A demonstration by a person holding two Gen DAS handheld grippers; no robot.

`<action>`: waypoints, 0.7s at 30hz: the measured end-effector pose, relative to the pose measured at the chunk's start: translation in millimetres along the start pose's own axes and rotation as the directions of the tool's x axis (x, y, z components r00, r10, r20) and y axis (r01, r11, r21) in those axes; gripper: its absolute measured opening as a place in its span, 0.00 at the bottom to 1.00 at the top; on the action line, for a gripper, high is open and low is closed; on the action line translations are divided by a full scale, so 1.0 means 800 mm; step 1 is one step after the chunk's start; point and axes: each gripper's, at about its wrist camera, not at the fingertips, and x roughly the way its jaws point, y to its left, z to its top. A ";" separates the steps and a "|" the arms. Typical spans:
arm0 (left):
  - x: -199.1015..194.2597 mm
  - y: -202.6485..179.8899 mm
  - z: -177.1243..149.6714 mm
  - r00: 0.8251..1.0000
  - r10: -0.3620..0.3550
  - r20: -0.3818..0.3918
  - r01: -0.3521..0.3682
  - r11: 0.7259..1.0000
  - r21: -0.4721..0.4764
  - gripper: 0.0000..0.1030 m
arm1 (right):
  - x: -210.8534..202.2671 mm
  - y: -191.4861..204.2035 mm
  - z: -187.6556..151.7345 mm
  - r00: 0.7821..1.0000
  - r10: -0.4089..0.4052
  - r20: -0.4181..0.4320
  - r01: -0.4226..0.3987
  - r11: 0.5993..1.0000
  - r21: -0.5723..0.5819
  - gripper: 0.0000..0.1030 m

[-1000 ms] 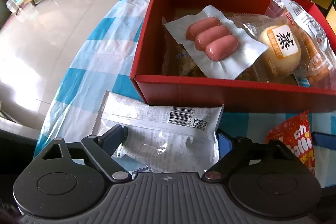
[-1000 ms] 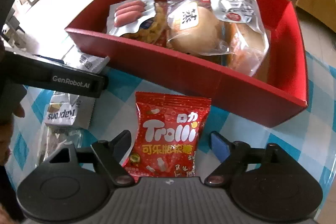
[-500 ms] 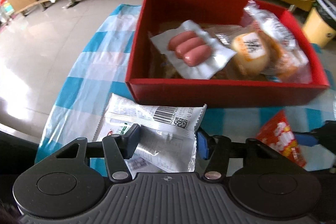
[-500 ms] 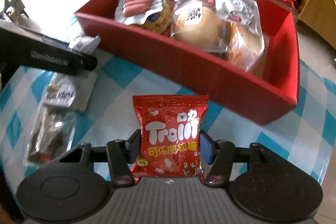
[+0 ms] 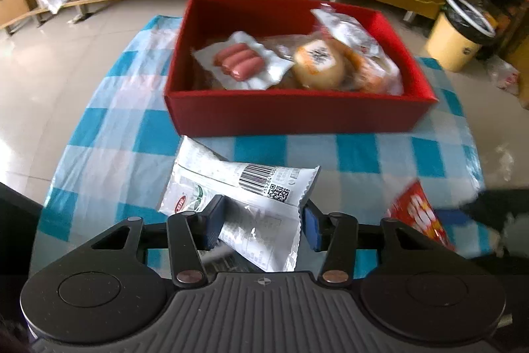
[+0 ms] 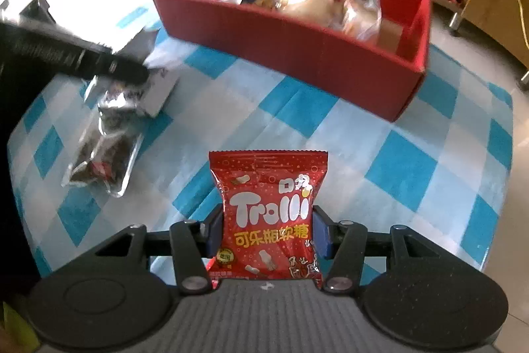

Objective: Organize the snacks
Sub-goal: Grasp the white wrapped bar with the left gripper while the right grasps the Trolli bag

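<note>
The red candy bag [image 6: 269, 214] reads "Trolli" in white with yellow "可乐瓶软糖" below; the white packet [image 5: 241, 197] bears a barcode and QR code.

One red box [image 5: 291, 118] – two grippers, two held packets.

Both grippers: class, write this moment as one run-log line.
left gripper: shut on white packet, lifted | right gripper: shut on Trolli bag, lifted | red box: holds snacks | next: likely box

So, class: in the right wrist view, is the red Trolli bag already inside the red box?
No, the Trolli bag sits clamped in the right gripper, short of the red box.
</note>
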 end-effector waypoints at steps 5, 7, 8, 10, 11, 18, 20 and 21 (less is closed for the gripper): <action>-0.011 -0.019 -0.046 0.999 0.015 -0.035 -0.012 0.995 0.096 0.58 | -0.009 -0.009 0.001 1.000 0.009 0.010 -0.009 1.000 0.014 0.52; -0.007 -0.016 -0.060 0.997 0.030 -0.073 -0.024 0.996 0.089 0.59 | -0.011 -0.012 -0.002 1.000 0.014 0.009 -0.014 1.000 0.009 0.52; -0.004 -0.013 -0.064 0.995 0.038 -0.096 -0.030 0.996 0.081 0.70 | -0.012 -0.014 -0.004 1.000 0.017 0.007 -0.017 1.000 0.008 0.52; 0.002 -0.004 -0.072 0.990 0.059 -0.132 -0.054 0.998 0.042 0.80 | -0.015 -0.016 -0.007 1.000 0.026 0.002 -0.026 1.000 0.006 0.52; 0.002 0.001 -0.075 0.987 0.080 -0.137 -0.078 0.997 0.019 0.80 | -0.015 -0.016 -0.008 1.000 0.028 0.003 -0.028 1.000 0.004 0.52; 0.007 0.064 -0.096 0.984 -0.032 -0.174 -0.048 0.898 -0.436 0.89 | -0.030 -0.008 -0.005 0.997 0.064 0.046 -0.063 0.998 -0.020 0.52; 0.011 0.078 -0.104 0.984 -0.068 -0.166 -0.035 0.834 -0.551 0.89 | -0.035 -0.005 -0.002 0.995 0.079 0.060 -0.078 0.997 -0.029 0.52; 0.013 0.086 -0.109 0.984 -0.081 -0.161 -0.035 0.793 -0.608 0.89 | -0.037 -0.004 -0.001 0.994 0.084 0.067 -0.082 0.996 -0.033 0.52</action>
